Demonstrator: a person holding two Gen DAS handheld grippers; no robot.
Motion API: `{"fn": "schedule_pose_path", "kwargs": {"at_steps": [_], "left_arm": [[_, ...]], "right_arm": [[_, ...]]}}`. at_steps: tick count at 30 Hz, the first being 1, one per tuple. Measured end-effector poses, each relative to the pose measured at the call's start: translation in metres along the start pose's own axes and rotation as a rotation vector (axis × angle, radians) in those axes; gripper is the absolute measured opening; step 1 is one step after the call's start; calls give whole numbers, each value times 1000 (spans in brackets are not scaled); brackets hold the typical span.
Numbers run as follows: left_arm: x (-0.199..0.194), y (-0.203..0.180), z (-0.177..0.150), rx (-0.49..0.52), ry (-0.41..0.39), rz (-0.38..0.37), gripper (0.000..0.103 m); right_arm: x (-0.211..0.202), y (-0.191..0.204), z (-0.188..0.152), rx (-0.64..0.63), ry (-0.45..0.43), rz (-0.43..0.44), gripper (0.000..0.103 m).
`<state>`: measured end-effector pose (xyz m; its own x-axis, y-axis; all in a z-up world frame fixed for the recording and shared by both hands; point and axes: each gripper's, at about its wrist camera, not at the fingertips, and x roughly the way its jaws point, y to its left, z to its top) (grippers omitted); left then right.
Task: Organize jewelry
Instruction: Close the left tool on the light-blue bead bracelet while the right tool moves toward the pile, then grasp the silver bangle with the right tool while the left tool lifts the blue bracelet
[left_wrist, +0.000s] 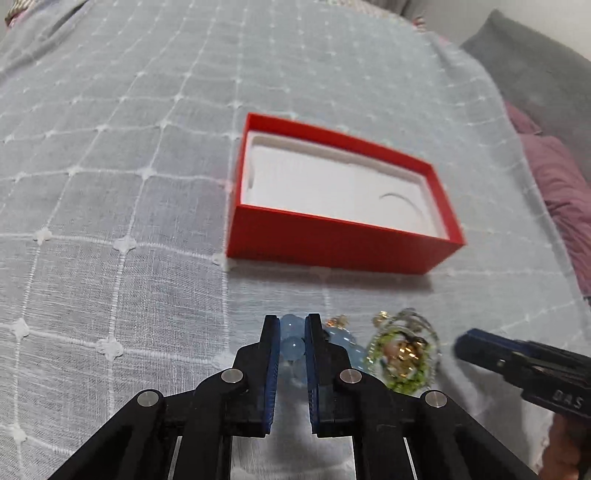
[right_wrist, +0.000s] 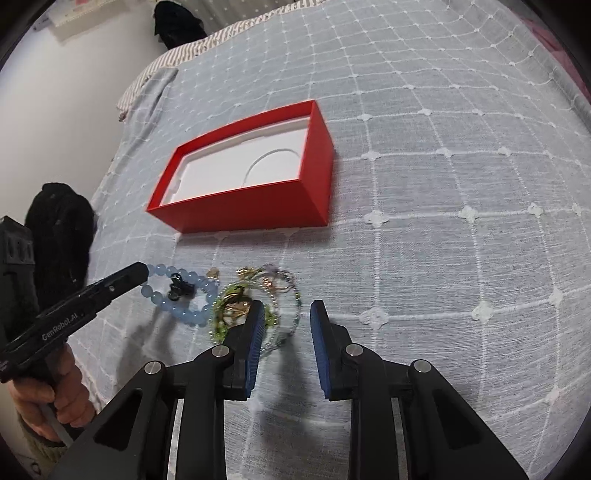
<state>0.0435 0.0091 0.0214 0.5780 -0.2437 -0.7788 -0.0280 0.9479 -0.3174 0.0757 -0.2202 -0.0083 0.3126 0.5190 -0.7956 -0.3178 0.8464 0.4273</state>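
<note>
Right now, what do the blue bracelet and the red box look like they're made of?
Blue bracelet: round, translucent pale-blue beads with glossy highlights, so glass or polished stone; which one is unclear. Red box: matte, flat-sided walls with crisp edges, likely cardboard, around a smooth white moulded insert, perhaps plastic or pulp.

The left gripper (left_wrist: 291, 325) is clamped nearly closed, and the right gripper (right_wrist: 287, 314) hovers with jaws apart.
</note>
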Motion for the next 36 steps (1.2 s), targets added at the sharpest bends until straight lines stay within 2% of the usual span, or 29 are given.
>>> {"fn": "schedule_pose_path", "kwargs": {"at_steps": [2, 6, 11, 18, 20, 21, 23, 26, 29, 33, 36], "left_arm": [[-7, 2, -1, -4, -13, -24, 8], [-20, 5, -2, -14, -46, -51, 8], [-30, 9, -2, -24, -71, -82, 8], [-28, 4, -2, -8, -67, -83, 8], [-27, 3, -3, -3, -64, -81, 8], [-27, 2, -4, -1, -64, -81, 8], [-29, 2, -4, 2, -68, -83, 8], [-33, 3, -5, 4, -79, -87, 8], [-36, 4, -4, 6, -85, -96, 8], [-40, 5, -3, 10, -99, -110, 8], [-43, 3, -2, 20, -111, -125, 8]], "right_arm": [[-2, 10, -5, -46, 13, 28, 27], [-3, 51, -24, -270, 11, 5, 27], [19, 85, -46, -500, 22, -166, 27], [45, 94, -48, -638, 47, -278, 27], [54, 97, -49, -681, 54, -306, 22], [55, 99, -48, -686, 56, -315, 8], [51, 101, -46, -659, 50, -305, 4], [33, 100, -41, -631, 21, -261, 3], [18, 92, -30, -583, 2, -181, 3], [-7, 78, -12, -494, -38, -80, 3], [-19, 65, -2, -423, -61, -40, 3]]}}
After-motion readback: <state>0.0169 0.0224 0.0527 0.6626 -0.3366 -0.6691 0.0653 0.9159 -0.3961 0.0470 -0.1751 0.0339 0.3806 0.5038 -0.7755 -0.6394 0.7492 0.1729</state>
